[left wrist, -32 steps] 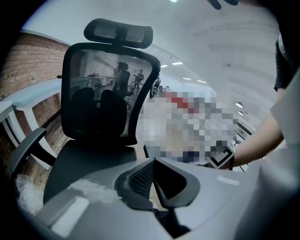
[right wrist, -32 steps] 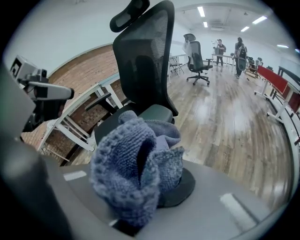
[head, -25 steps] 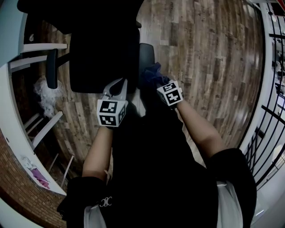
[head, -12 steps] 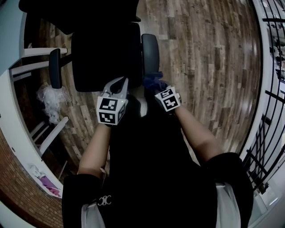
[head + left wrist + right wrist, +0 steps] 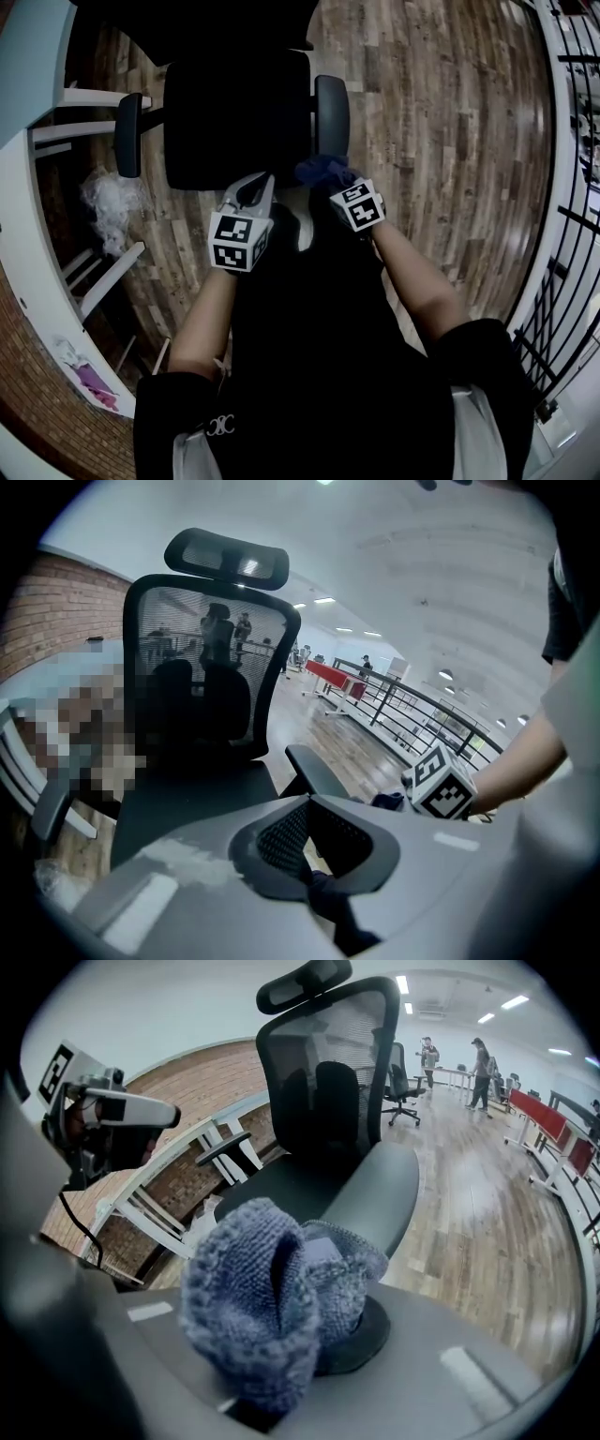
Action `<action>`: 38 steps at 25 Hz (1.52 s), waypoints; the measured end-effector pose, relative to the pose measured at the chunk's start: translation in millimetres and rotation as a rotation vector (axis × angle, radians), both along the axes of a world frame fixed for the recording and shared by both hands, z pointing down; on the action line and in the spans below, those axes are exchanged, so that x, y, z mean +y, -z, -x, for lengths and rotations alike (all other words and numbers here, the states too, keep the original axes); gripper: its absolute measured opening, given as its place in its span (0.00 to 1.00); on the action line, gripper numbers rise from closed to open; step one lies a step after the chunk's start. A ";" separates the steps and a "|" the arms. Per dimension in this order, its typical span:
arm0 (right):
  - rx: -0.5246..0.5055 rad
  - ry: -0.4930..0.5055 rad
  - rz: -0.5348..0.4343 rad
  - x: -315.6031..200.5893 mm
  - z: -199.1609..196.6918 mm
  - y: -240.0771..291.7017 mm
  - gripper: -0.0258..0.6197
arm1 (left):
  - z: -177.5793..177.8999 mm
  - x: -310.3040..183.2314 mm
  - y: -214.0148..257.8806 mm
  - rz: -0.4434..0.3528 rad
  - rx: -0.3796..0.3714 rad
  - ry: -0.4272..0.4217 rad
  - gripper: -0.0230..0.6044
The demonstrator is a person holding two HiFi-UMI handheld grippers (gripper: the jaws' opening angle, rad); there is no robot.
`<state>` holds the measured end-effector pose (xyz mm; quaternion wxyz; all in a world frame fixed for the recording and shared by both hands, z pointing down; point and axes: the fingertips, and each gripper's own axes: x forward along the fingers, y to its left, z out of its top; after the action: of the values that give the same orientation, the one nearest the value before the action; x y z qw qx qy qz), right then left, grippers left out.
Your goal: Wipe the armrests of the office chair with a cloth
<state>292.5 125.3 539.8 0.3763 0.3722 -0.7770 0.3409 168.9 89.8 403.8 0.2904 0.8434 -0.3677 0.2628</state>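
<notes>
A black mesh office chair (image 5: 234, 117) stands in front of me, headrest (image 5: 227, 559) on top. Its right armrest (image 5: 331, 114) is a grey pad, also in the right gripper view (image 5: 380, 1194). The left armrest (image 5: 128, 147) is on the far side of the seat. My right gripper (image 5: 330, 180) is shut on a blue-grey knitted cloth (image 5: 258, 1302), and the bundle (image 5: 322, 171) sits at the near end of the right armrest. My left gripper (image 5: 253, 190) is shut on nothing and hovers over the seat's front edge, apart from the cloth.
A white desk frame (image 5: 89, 281) and a crumpled white plastic bag (image 5: 108, 202) stand left of the chair by a brick wall. A black railing (image 5: 562, 234) runs along the right. Wooden floor (image 5: 441, 112) lies beyond the right armrest. People (image 5: 478, 1072) stand far off.
More of the right armrest now shows beyond the cloth; the cloth and right gripper sit nearer the pad's near end. The left gripper has hardly moved.
</notes>
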 end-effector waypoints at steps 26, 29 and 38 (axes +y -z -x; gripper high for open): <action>-0.023 0.078 -0.018 -161.0 -36.9 17.4 0.12 | -5.8 -35.4 -16.4 0.035 0.025 0.151 0.05; 0.000 0.060 -0.034 -191.4 -41.1 17.4 0.12 | -5.5 -32.8 -19.5 0.035 0.018 0.163 0.05; 0.056 -0.019 -0.077 -250.6 -51.7 18.0 0.12 | 1.3 -34.1 -26.9 0.043 0.039 0.224 0.05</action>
<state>344.2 -125.2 521.7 0.3800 0.4032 -0.7751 0.3038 167.6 55.7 430.7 0.3432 0.7956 -0.4483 0.2199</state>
